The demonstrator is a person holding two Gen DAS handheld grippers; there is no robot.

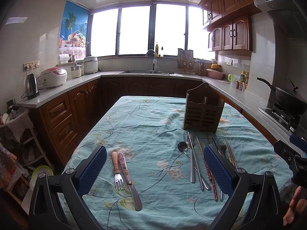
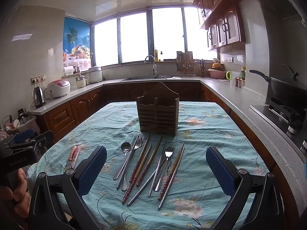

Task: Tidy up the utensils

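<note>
We hold both the left tongs (image 1: 155, 169) and right tongs (image 2: 156, 169) wide and empty above the utensils (image 2: 149, 164) before the wooden holder (image 2: 157, 113).

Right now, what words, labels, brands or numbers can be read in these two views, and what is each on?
"GenRobot.AI": on the black body of the left gripper, seen mirrored in the right wrist view.
Print on the pink knife handle: too small to read.
Labels on the bottles by the stove: too blurred to read.

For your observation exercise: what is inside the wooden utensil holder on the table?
Nothing sticks out above the wooden utensil holder; its upper compartments look empty. Its slatted front hides the bottom, so short items cannot be ruled out.
</note>
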